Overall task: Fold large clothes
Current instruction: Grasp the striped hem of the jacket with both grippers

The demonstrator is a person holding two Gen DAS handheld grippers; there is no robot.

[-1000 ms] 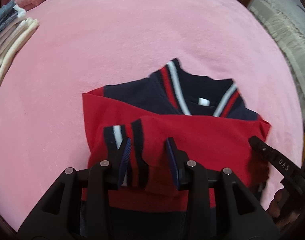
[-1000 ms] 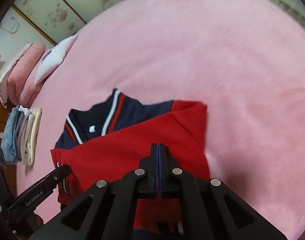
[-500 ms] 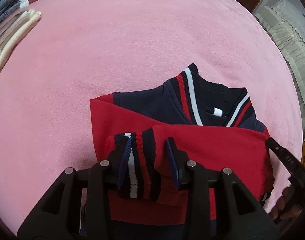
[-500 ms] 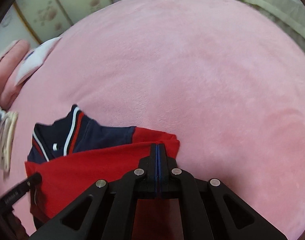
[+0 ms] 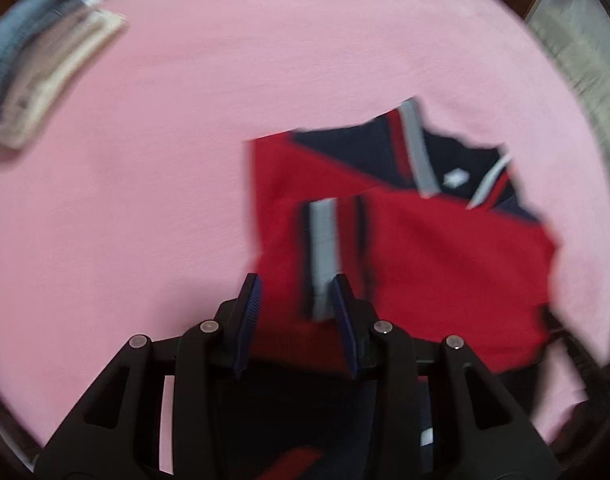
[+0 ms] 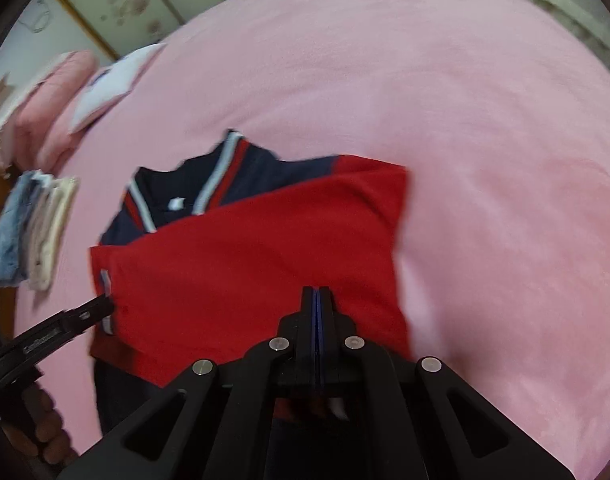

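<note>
Two views are covering the scene. Left wrist view: the red and navy sweater (image 5: pixel 445 256) is lying folded on the pink bedspread (image 5: pixel 165 160), spreading from 12 to 3 o'clock of the left gripper (image 5: pixel 297 292). Its jaws are standing partly apart, with the sweater's lower edge and the striped cuff (image 5: pixel 325 256) lying between and just ahead of them; blur is preventing any ruling on whether the pads are pressing cloth. A stack of folded clothes (image 5: pixel 41 76) is sitting at 10 o'clock.

Right wrist view: the sweater (image 6: pixel 245 268) is lying from 9 to 12 o'clock of the right gripper (image 6: pixel 317 296), directly under its tips. Its jaws are clenched together, with no cloth visible between them. The left gripper (image 6: pixel 65 324) is showing at 9 o'clock, its tip touching the sweater's edge.
</note>
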